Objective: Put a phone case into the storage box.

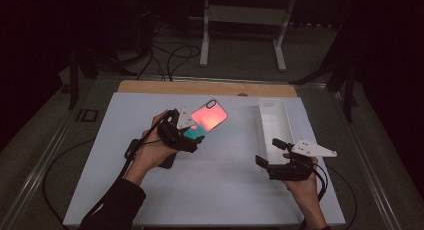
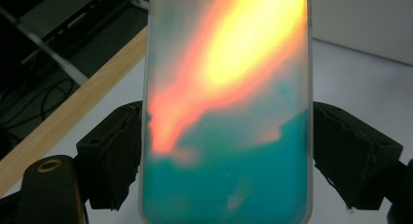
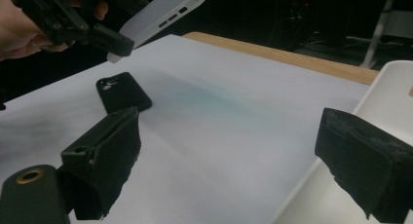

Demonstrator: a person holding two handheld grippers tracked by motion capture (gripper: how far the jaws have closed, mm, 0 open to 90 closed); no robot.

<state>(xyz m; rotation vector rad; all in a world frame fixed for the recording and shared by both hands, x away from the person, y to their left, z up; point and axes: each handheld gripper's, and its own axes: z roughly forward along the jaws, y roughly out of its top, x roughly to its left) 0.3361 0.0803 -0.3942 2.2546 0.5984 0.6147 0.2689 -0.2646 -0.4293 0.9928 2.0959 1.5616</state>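
The left gripper [image 1: 192, 135] is clamping a phone case with a glossy orange-and-teal back and translucent white rim [image 1: 207, 119] across its width, the two black pads pressing on the long edges near the lower end. The case is being held clear above the white table sheet [image 1: 220, 190], tilted up toward the far right, its camera cut-out at the raised end. The left hand [image 1: 155, 145] is wrapping the gripper body from the near left.

The left gripper view is showing the pads [image 2: 114, 153] seated flush against both rims of the case [image 2: 229, 112], a contact the high view is too small to confirm. The right gripper view is showing the case's frosted underside with its port slots [image 3: 160, 12], and a black phone case [image 3: 123, 91] lying flat on the sheet below the left gripper; in the high view that black case is mostly hidden beneath the left hand.

Further right, a long white rectangular tray [image 1: 264, 135] is lying on the sheet. The right gripper [image 1: 270, 155] is hovering at the tray's near end, jaws standing wide apart and grasping nothing; its own view is showing the tray rim [image 3: 389, 87] beside the right-hand pad [image 3: 365, 160].
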